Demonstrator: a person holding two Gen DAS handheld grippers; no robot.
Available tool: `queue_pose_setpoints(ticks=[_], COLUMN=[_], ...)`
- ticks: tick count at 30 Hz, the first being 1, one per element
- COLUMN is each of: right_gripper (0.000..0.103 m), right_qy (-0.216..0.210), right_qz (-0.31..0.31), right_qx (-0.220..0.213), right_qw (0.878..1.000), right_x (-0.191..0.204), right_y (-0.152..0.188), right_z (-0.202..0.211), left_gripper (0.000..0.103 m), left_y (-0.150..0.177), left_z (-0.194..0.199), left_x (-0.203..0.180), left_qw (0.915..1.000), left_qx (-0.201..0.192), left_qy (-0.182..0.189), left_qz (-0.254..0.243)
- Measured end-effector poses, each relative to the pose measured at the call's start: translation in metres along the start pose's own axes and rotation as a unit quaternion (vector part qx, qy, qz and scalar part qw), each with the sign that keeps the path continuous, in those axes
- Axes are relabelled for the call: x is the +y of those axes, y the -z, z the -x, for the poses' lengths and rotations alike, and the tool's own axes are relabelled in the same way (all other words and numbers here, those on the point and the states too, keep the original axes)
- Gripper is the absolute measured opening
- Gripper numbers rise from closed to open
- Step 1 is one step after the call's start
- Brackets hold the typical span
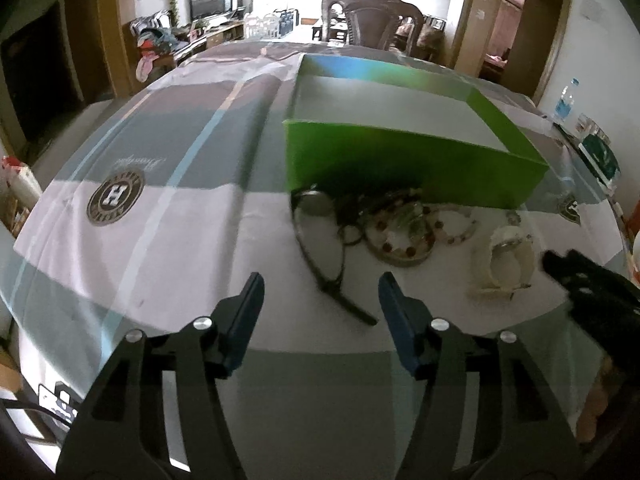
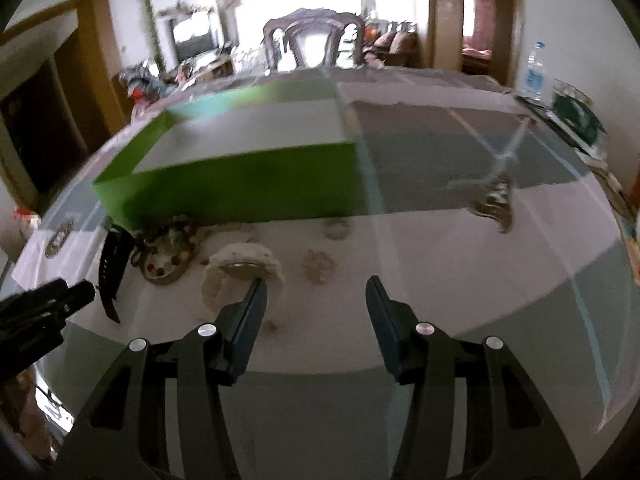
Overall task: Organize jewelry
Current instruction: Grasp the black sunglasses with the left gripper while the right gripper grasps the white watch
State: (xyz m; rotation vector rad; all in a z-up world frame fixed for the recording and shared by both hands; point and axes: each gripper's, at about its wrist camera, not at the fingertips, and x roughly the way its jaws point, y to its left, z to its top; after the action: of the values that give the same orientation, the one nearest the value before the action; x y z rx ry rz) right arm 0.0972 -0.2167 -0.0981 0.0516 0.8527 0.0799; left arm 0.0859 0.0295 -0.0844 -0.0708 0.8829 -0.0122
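An open green box (image 1: 400, 164) stands on the table; it also shows in the right wrist view (image 2: 240, 184). In front of it lies a pile of jewelry: a black-strap watch (image 1: 320, 248), beaded bracelets (image 1: 404, 228), a white watch (image 1: 504, 260). My left gripper (image 1: 320, 296) is open and empty, just short of the black watch strap. My right gripper (image 2: 316, 300) is open and empty, its left finger beside the white watch (image 2: 240, 268). A small brooch (image 2: 318, 264) lies ahead of it. A patterned necklace (image 2: 496, 200) lies at the right.
The table carries a grey, white and pale blue cloth (image 1: 160, 200) with a round logo (image 1: 115, 196). A water bottle (image 1: 566, 100) and a green booklet (image 1: 598, 152) stand at the far right edge. A wooden chair (image 1: 368, 20) is behind the table.
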Motion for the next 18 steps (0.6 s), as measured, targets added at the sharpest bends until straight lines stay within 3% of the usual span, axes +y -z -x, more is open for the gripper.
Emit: queue_pose_setpoints(ticks=[7, 9, 10, 12, 18], right_gripper=[0.051, 0.02, 0.015, 0.008, 0.008], right_qy=[0.01, 0.008, 0.002, 0.009, 0.018], right_qz=[0.016, 0.023, 0.023, 0.029, 0.019], right_qx=[0.025, 0.036, 0.037, 0.031, 0.02], right_qw=[0.999, 0.999, 0.999, 0.999, 0.999], right_x=[0.008, 0.01, 0.01, 0.01, -0.006], right_y=[-0.006, -0.004, -0.002, 0.001, 0.015], right_z=[-0.025, -0.03, -0.029, -0.026, -0.005], left_gripper=[0.063, 0.063, 0.063, 0.063, 0.059], left_y=[-0.003, -0.003, -0.003, -0.003, -0.013], left_z=[0.004, 0.003, 0.003, 0.001, -0.015], left_x=[-0.016, -0.017, -0.016, -0.014, 0.002], left_qw=[0.9995, 0.9995, 0.9995, 0.9995, 0.9998], left_qx=[-0.014, -0.012, -0.011, -0.01, 0.0], left_qy=[0.0, -0.002, -0.003, -0.005, -0.016], left_qz=[-0.029, -0.03, -0.03, -0.029, -0.015])
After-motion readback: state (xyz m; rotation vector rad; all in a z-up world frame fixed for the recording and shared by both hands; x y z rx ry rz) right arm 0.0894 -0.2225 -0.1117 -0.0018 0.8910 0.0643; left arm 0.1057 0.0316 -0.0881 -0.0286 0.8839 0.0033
